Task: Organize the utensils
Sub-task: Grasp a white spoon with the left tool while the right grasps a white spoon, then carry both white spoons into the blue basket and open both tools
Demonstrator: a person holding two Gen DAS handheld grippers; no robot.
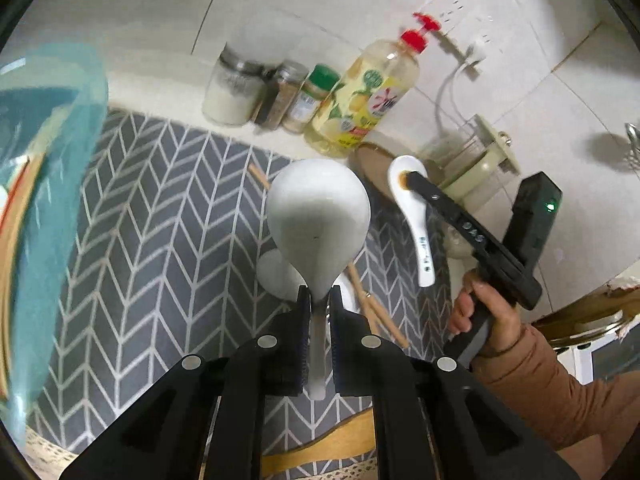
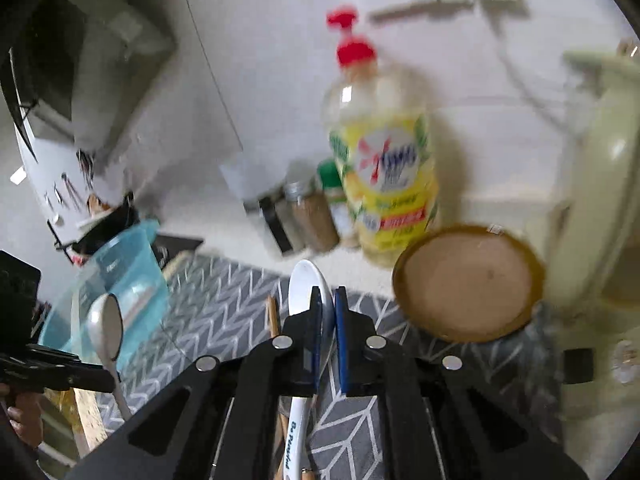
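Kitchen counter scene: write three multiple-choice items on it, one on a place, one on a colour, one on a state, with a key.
1. Where does the detergent bottle stand?
A. by the spice jars
B. inside the blue tub
C. on the brown plate

2. What colour is the bottle's pump?
A. green
B. red
C. white

3. What does the left gripper hold?
A. chopsticks
B. nothing
C. a white rice paddle

Key: 1 A, it stands right of the jars at the wall; 2 B, the red pump shows in both views; 3 C, the pads clamp the paddle's handle.
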